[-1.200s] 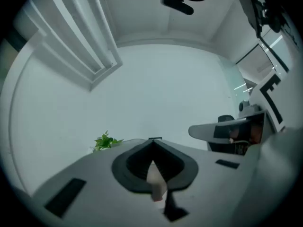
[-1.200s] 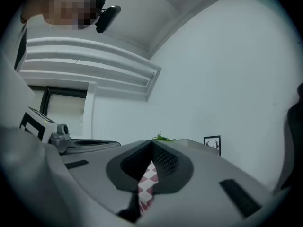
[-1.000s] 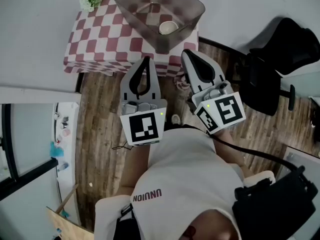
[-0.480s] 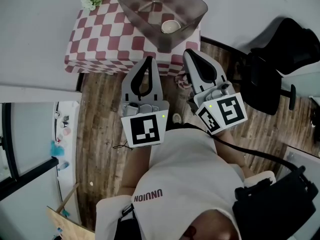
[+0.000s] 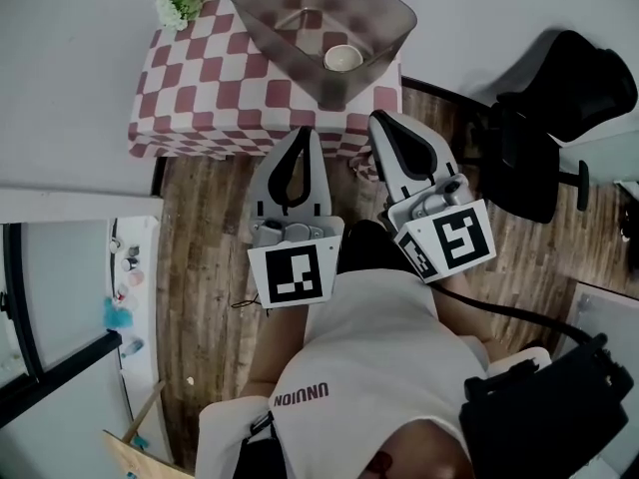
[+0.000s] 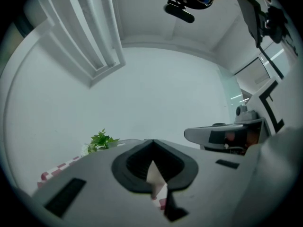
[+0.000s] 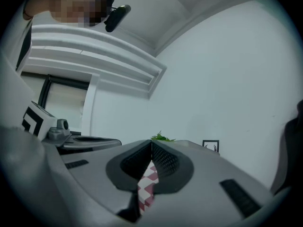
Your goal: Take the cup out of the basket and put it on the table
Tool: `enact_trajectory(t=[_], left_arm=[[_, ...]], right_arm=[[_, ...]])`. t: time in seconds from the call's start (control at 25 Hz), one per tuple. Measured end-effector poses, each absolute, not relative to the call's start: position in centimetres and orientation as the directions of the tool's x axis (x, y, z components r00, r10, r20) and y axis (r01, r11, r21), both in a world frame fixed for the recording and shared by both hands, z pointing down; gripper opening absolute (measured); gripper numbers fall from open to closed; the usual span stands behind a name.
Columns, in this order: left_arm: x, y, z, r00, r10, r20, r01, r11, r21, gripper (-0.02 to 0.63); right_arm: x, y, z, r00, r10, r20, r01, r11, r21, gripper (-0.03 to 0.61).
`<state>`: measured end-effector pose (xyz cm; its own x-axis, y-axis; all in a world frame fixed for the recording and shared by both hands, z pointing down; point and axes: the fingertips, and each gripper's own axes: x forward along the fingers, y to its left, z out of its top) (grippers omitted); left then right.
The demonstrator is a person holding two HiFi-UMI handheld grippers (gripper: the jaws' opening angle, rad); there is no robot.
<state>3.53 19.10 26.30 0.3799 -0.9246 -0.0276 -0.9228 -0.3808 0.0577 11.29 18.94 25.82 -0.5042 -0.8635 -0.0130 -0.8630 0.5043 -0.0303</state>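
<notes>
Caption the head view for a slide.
Shut left hand-held gripper and shut right hand-held gripper face checkered table; cup sits inside basket.

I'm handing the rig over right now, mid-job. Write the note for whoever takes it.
Left gripper: shut, empty, at the near edge of the table.
Right gripper: shut, empty, beside the left one, short of the basket.
Cup: inside the basket, which sits on the table.
Done: nothing; the cup has not been touched.
Left: open a gripper, reach into the basket, grasp the cup, lift it out and set it on the table.
</notes>
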Motion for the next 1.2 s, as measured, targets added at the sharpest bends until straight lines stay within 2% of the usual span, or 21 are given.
enact_trajectory(t=[0.4,0.64,1.2], left_arm=[[4.6,16.2,27.4,0.399,-0.917,0.001,-0.911,-0.396,0.111,0.011],[6.5,10.9,27.1,0.417,-0.909,0.007,-0.907,-0.415,0.072,0.011],[6.7,-1.6,24.9,0.299,-0.954,0.021,-0.953,-0.297,0.063,0.011]], right_arm=[[12.6,15.2,26.4,-0.509,-0.861,0.001,-0.861,0.508,-0.015,0.018],[13.9,9.0,25.4,-0.544,-0.839,-0.025,-0.838,0.545,-0.032,0.018],[15.7,-4.6,24.1,-0.653,-0.757,-0.003,-0.756,0.653,-0.046,0.018]])
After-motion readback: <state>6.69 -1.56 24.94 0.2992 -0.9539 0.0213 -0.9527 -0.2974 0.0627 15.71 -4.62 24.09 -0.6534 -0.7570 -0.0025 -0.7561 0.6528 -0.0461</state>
